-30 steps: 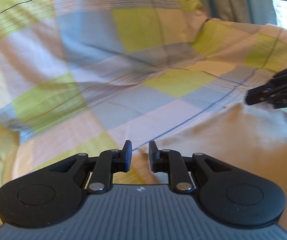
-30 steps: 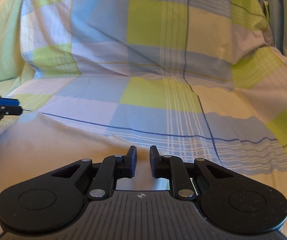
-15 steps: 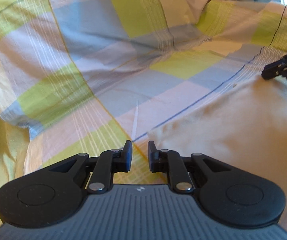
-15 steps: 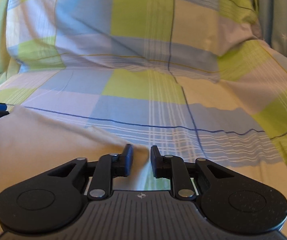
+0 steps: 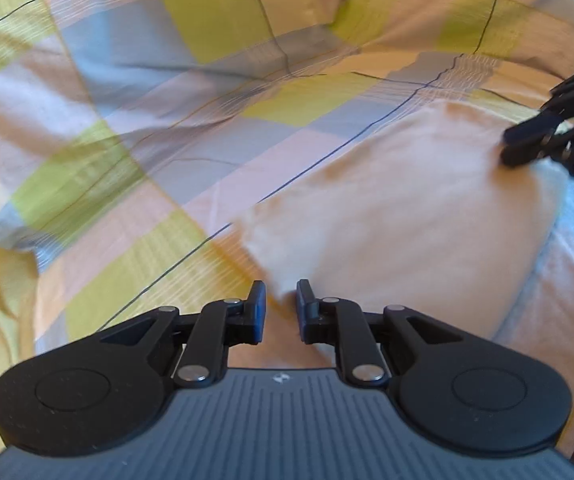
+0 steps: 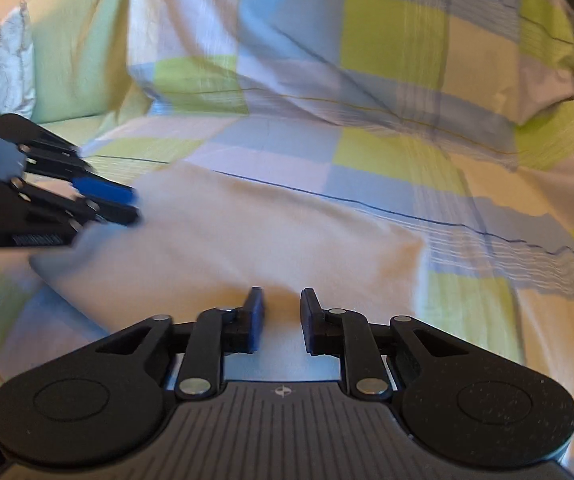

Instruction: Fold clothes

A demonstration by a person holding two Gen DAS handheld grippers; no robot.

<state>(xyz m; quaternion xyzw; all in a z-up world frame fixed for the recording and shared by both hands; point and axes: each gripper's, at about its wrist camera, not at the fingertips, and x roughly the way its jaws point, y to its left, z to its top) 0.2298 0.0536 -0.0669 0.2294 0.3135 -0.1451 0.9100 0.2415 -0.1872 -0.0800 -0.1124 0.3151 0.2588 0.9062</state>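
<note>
Left wrist view, left to right. A checked bedsheet of yellow-green, grey-blue and pale squares (image 5: 135, 120) covers the bed. At bottom centre the left gripper (image 5: 281, 304) has its jaws drawn narrow, with the near corner of a plain cream-white cloth garment (image 5: 399, 224) running in between them; whether the pads actually pinch it cannot be told. The garment lies spread on the sheet toward the right, where the right gripper (image 5: 507, 146) sits at its far corner.

Right wrist view, left to right. A pale green pillow (image 6: 75, 52) leans at the back; below it the left gripper (image 6: 133, 206) meets the left corner of the garment (image 6: 247, 240). The right gripper (image 6: 282, 312), at bottom centre, also has narrow jaws with cream cloth between them, grip unconfirmed. The sheet (image 6: 467, 240) extends bare to the right.

Risks, as judged: thin fabric may slip from a shallow hold, dropping one corner and skewing the fold; either gripper may catch the bedsheet along with the garment; unequal travel of the two hands would leave the edges misaligned.
</note>
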